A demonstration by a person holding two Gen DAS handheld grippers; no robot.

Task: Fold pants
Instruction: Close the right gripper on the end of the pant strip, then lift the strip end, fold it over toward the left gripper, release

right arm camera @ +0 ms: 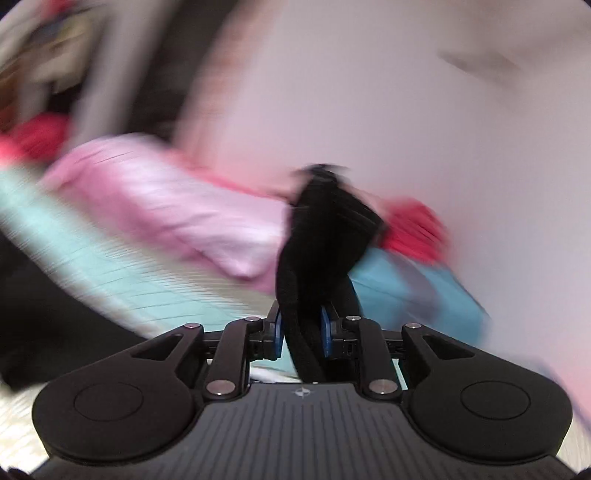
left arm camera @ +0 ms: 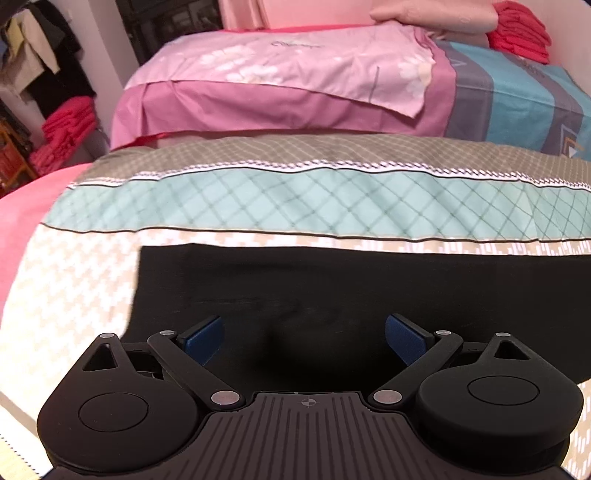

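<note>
**Black pants on the bed, one end pinched up**

So the room's pretty busy: a pink sheet (left arm camera: pixel 280 70) draped over the far bed, stacks of folded red clothes (left arm camera: pixel 68 125) off to the left on a shelf and another red pile (left arm camera: pixel 519 31) by the pillows. Nothing sits between the grippers and the fabric.

The black pants (left arm camera: pixel 332 280) lie flat on a quilted bedspread (left arm camera: pixel 295 195) with teal, tan and cream patterned bands. The left gripper (left arm camera: pixel 304 334) hovers low over them, blue-padded fingers spread wide, nothing between them.

The right gripper (right arm camera: pixel 299 328) is clamped tight on a bunched, ropey fold of the pants, which stands up out of the fingers. That view is badly smeared, so the background's just pink, teal and red blobs.
</note>
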